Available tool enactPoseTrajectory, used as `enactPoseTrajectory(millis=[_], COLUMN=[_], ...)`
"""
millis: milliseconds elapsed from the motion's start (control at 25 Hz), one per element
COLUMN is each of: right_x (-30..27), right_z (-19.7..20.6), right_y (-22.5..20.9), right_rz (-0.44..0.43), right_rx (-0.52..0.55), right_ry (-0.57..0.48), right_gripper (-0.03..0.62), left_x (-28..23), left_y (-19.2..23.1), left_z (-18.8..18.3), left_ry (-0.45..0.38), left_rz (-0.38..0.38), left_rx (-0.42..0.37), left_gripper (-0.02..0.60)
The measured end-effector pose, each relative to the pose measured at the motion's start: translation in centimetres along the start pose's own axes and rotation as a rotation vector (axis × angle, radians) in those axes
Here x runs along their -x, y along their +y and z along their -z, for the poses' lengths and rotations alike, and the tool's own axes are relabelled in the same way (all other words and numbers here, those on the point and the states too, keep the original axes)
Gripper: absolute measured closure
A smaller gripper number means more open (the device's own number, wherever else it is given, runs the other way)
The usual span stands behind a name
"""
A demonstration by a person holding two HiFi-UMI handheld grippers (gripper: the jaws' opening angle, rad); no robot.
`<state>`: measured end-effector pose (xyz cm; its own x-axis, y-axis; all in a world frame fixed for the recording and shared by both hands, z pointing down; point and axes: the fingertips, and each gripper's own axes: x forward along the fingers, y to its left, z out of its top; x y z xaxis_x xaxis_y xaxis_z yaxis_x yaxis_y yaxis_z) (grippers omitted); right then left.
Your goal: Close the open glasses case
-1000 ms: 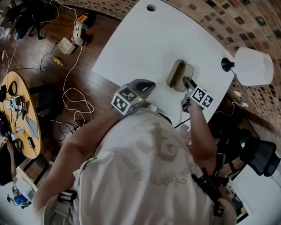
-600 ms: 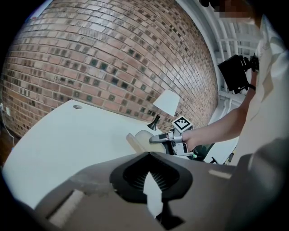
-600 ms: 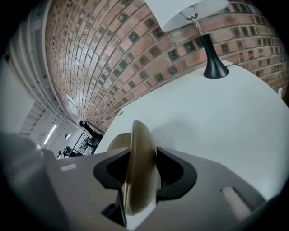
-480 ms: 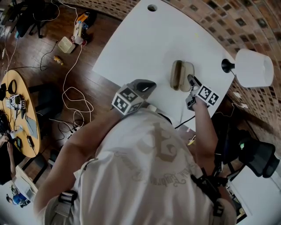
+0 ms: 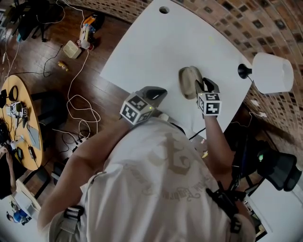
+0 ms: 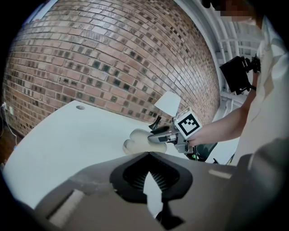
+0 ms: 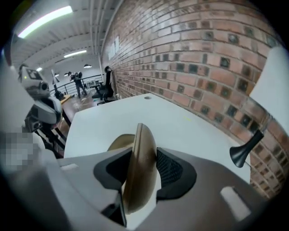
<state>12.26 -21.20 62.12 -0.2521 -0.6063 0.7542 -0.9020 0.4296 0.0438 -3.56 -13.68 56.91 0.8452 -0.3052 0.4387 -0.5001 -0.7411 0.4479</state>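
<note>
A tan glasses case lies on the white table near its right edge. My right gripper is shut on the case's lid, which stands up on edge between the pads. The lower shell shows behind and to the left of the lid. In the left gripper view the case sits beyond my jaws with the right gripper on it. My left gripper hovers at the table's near edge, apart from the case, open with nothing between its fingers.
A white-shaded lamp on a black base stands at the table's right corner, close to the case. A cable hole marks the far end. Cables and gadgets lie on the wooden floor to the left. A brick wall runs behind.
The right gripper closed on the lid, rolled, and moved up and to the left. The case went from lying open in two flat halves to having its lid raised. The left gripper stayed put.
</note>
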Motion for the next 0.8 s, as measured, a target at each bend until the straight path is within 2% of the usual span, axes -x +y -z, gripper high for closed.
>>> enactPoseTrajectory(millis=[120, 240, 520, 760, 800], right_x=[0.2, 0.5, 0.7, 0.2, 0.1], right_z=[-0.3, -0.9, -0.8, -0.5, -0.5], right_y=[2.1, 3.5, 5.8, 7.5, 7.5], right_rz=[0.023, 0.025, -0.016, -0.049, -0.046], right_rx=[0.088, 0.126, 0.122, 0.100, 0.088], right_ry=[-0.007, -0.028, -0.054, -0.060, -0.063], right_gripper=[0.411, 0.391, 0.376, 0.387, 0.404], left_x=[0.0, 0.1, 0.6, 0.9, 0.9], left_y=[-0.3, -0.4, -0.4, -0.2, -0.2], left_z=[0.0, -0.2, 0.0, 0.0, 0.0], left_ry=[0.001, -0.004, -0.002, 0.005, 0.004], left_rz=[0.006, 0.011, 0.017, 0.016, 0.017], left_rx=[-0.003, -0.008, -0.019, -0.025, -0.025], left_gripper=[0.575, 0.575, 0.575, 0.575, 0.575])
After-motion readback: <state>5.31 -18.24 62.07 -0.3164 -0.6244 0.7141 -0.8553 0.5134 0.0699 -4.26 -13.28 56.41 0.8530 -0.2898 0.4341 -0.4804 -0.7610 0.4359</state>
